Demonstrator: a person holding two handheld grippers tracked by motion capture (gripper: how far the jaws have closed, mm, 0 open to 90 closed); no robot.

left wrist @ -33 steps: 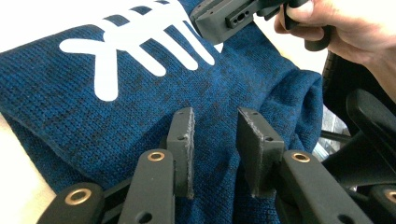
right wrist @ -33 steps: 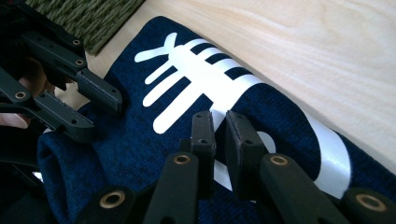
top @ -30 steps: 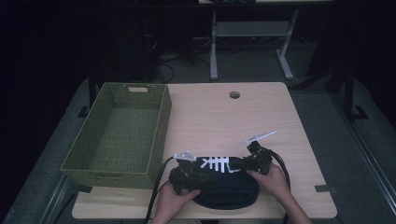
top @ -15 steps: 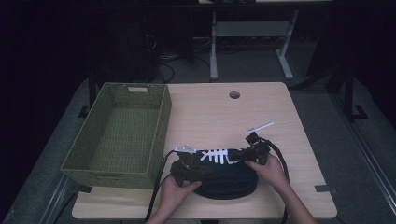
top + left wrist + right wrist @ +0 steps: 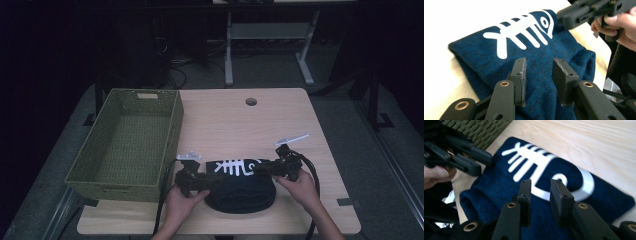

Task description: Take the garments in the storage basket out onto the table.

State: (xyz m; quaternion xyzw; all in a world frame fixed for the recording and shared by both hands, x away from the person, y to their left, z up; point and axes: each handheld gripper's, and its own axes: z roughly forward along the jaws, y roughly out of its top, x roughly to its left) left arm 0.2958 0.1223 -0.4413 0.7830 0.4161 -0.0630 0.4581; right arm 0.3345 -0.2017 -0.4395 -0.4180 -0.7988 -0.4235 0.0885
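Right claw (image 5: pixel 540 182) lifted, just opening | left claw (image 5: pixel 539 62) apart | both over sweater (image 5: pixel 242 187)

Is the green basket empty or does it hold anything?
Empty: the high view shows the green basket's bare woven floor; the blue garment lies beside it.

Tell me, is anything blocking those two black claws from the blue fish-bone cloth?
Nothing visible does. The left gripper and right gripper both hover right over the folded blue cloth, jaws apart with nothing between them, having just been opening.
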